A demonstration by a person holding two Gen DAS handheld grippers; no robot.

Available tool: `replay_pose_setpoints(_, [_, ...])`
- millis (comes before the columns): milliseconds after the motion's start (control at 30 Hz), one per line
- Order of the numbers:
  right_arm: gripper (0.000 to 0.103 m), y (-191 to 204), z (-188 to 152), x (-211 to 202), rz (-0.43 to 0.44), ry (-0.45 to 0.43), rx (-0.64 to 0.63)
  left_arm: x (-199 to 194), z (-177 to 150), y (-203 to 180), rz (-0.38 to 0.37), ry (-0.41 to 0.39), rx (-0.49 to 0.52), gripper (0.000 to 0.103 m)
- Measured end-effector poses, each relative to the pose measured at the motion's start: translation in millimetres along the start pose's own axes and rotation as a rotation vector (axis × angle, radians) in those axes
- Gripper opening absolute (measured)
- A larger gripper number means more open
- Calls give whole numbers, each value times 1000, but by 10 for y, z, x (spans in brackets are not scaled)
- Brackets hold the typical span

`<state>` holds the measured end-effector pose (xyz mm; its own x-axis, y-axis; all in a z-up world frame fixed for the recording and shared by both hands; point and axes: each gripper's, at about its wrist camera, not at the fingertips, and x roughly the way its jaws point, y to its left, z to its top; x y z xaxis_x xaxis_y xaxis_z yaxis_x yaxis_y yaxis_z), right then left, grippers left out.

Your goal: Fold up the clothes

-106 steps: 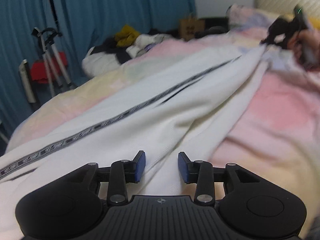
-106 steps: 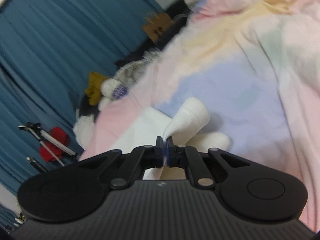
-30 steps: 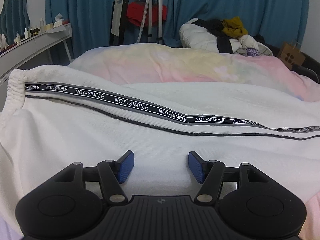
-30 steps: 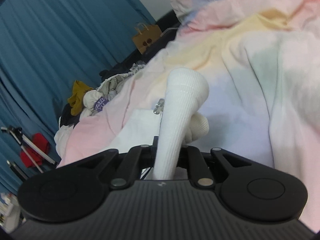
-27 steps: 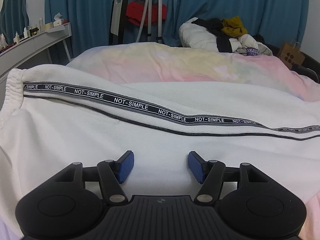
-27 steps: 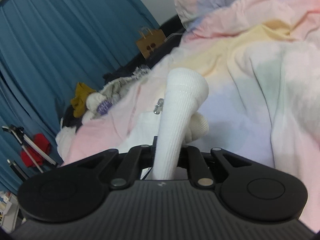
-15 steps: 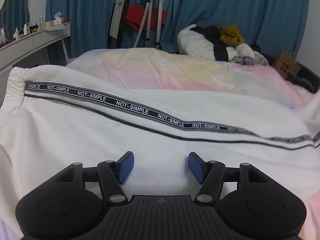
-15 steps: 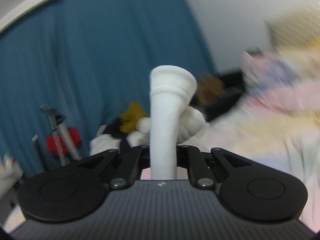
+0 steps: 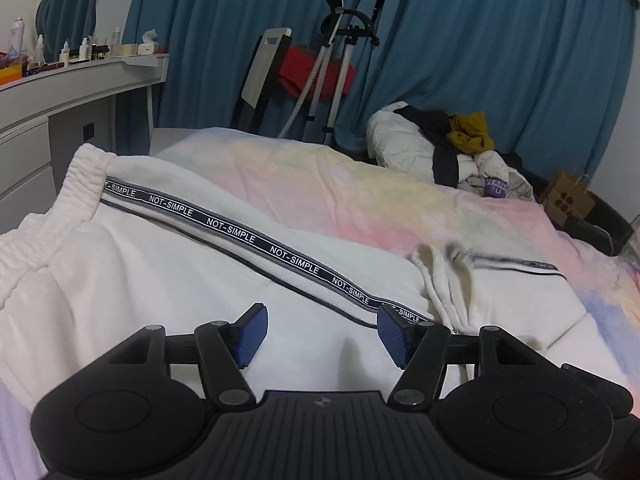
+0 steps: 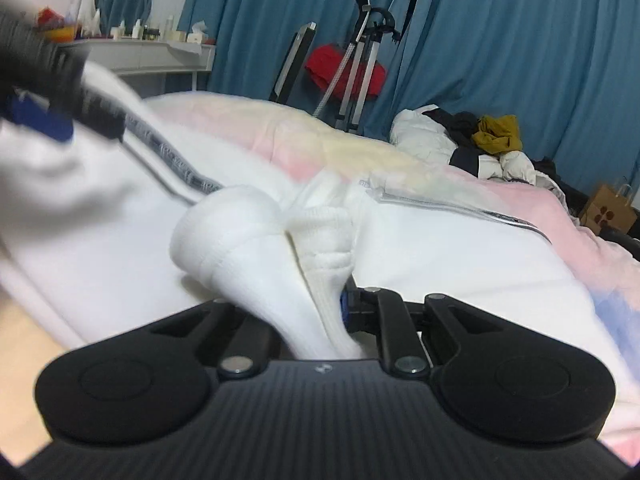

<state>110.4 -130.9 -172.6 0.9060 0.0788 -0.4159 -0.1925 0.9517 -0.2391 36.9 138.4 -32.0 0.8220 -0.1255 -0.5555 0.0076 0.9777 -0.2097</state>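
White track pants [image 9: 160, 280] with a black "NOT-SIMPLE" side stripe [image 9: 296, 260] lie across the pastel bed cover [image 9: 360, 184]. Their elastic waistband [image 9: 86, 176] is at the left. My left gripper [image 9: 323, 332] hovers open just above the pants, nothing between its blue pads. My right gripper [image 10: 316, 316] is shut on the bunched white leg cuffs [image 10: 240, 232], which stick out past its fingers over the pants' middle. In the left wrist view the cuffs [image 9: 440, 280] show blurred, right of the stripe. A blurred blue pad [image 10: 40, 120] of the left gripper shows at the upper left of the right wrist view.
A white dresser [image 9: 80, 80] with bottles stands left of the bed. Behind the bed are blue curtains, a metal stand with something red [image 9: 320, 72] and a chair back. A pile of clothes [image 9: 452, 140] lies on the far corner, a paper bag [image 9: 568, 200] beside it.
My right gripper has swept across the bed with the cuffs and rolled level, bringing the legs over the pants' middle. The cuffs now show in the left view. The left gripper rose a little.
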Motion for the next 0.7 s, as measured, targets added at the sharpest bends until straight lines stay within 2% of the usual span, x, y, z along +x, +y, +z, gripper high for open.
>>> replay_pose_setpoints(100, [14, -169, 133, -71, 16, -32, 78, -37, 30, -11, -12, -13, -4, 63])
replay_pose_setpoints(167, [14, -104, 228, -150, -4, -80, 39, -73, 51, -25, -12, -30, 0, 63])
replay_pose_setpoints(233, [14, -7, 221, -163, 25, -103, 20, -104, 66, -32, -14, -44, -1, 63])
replay_pose_setpoints(300, [14, 17, 204, -89, 90, -64, 66, -121, 77, -25, -22, -51, -8, 63])
replay_pose_setpoints(367, [14, 58, 121, 30, 112, -23, 75, -107, 66, -11, -16, -48, -13, 63])
replay_pose_setpoints(567, [17, -61, 174, 31, 144, -16, 184, -1, 50, 56, 4, -25, -34, 64])
replay_pose_setpoints(633, [24, -77, 211, 16, 153, 1, 223, 25, 58, 62, 16, -26, -26, 64])
replay_pose_setpoints(700, [39, -106, 234, -28, 192, 15, 259, 39, 56, 82, 21, -23, -25, 64])
